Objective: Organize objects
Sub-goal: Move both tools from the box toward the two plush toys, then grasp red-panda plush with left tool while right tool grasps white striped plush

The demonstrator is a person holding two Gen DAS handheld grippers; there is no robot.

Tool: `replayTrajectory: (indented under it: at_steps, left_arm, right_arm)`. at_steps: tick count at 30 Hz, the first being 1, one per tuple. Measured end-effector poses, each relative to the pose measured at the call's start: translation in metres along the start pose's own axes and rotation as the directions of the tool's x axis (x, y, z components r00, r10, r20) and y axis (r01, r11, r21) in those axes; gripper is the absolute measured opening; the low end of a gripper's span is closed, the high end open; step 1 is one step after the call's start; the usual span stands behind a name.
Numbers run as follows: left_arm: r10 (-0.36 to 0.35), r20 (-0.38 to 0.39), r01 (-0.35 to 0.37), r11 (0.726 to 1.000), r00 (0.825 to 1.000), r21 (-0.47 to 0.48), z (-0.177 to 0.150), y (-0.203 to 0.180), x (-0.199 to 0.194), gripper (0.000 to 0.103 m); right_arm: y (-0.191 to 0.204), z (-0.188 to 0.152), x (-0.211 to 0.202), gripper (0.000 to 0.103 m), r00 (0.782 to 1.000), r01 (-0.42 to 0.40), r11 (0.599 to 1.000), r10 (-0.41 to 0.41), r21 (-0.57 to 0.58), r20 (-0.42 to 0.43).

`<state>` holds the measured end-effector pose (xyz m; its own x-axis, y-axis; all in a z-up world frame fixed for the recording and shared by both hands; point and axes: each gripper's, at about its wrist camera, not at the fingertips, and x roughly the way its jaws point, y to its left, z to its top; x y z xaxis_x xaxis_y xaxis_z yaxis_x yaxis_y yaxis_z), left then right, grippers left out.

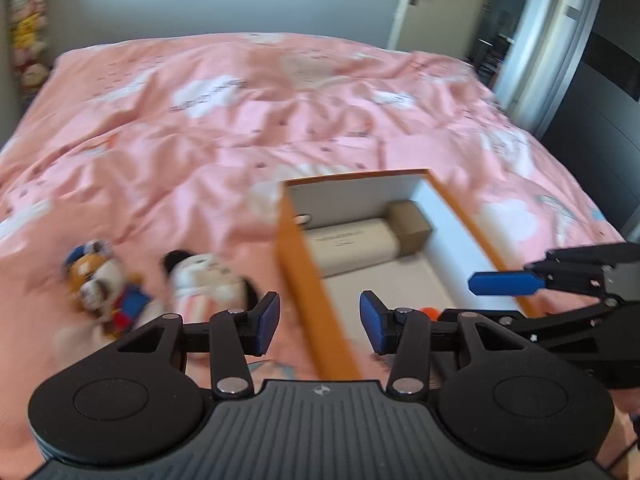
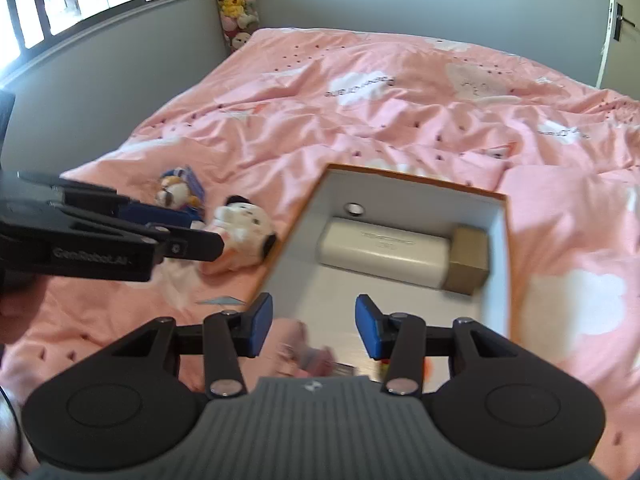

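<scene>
Bed (image 2: pixel 400 128): soft, rumpled pink duvet; the box (image 2: pixel 505 264) could tip.
Jaws: left gripper (image 1: pixel 319 322) and right gripper (image 2: pixel 314 326) both spread, empty.
Risk: plush toys (image 2: pixel 244 236) roll off the bed's near edge.

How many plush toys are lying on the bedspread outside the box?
2. A blue-and-orange plush toy lies left of the box; a white plush toy with black ears sits between them. More plushes hang in the far corner; the left gripper may hide others.
</scene>
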<state>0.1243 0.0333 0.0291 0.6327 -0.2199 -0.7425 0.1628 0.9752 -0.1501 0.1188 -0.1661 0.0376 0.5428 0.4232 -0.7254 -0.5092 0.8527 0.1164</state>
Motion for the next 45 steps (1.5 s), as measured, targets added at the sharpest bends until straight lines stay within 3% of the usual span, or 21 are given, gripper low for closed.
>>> replayTrajectory:
  at_steps: [3, 9, 17, 20, 28, 36, 45]
  left_arm:
    - [0.062, -0.003, -0.062, 0.995, 0.998, -0.074, -0.011, 0.025, -0.001, 0.052]
    - [0.12, 0.0, -0.118, 0.976, 0.993, -0.183, -0.032, 0.067, -0.003, 0.05]
    - [0.118, 0.005, -0.113, 0.96, 0.993, -0.256, -0.04, 0.103, 0.01, 0.048]
    - [0.119, 0.007, -0.111, 0.95, 0.993, -0.29, -0.037, 0.116, 0.016, 0.046]
    - [0.104, -0.012, -0.1, 0.919, 0.995, -0.382, -0.03, 0.144, 0.034, 0.046]
    - [0.099, -0.059, -0.115, 0.839, 0.993, -0.532, -0.024, 0.173, 0.059, 0.046]
    - [0.123, -0.088, -0.151, 0.801, 0.989, -0.579, -0.01, 0.181, 0.085, 0.059]
  right_arm:
    - [0.028, 0.004, 0.017, 0.048, 0.999, -0.043, 0.999, 0.043, 0.007, 0.008]
    - [0.076, 0.013, 0.053, 0.046, 0.998, -0.065, 0.996, 0.065, -0.054, -0.006]
    - [0.097, 0.029, 0.102, 0.046, 0.999, -0.023, 0.989, 0.02, -0.145, -0.025]
    - [0.101, 0.037, 0.122, 0.037, 0.999, -0.019, 0.982, 0.009, -0.187, -0.052]
    - [0.1, 0.056, 0.172, 0.038, 0.99, -0.041, 0.983, 0.016, -0.177, -0.142]
    - [0.082, 0.068, 0.204, 0.06, 0.978, -0.045, 0.999, 0.045, 0.003, -0.204]
    - [0.081, 0.07, 0.231, 0.072, 0.965, -0.054, 0.998, 0.059, 0.025, -0.255]
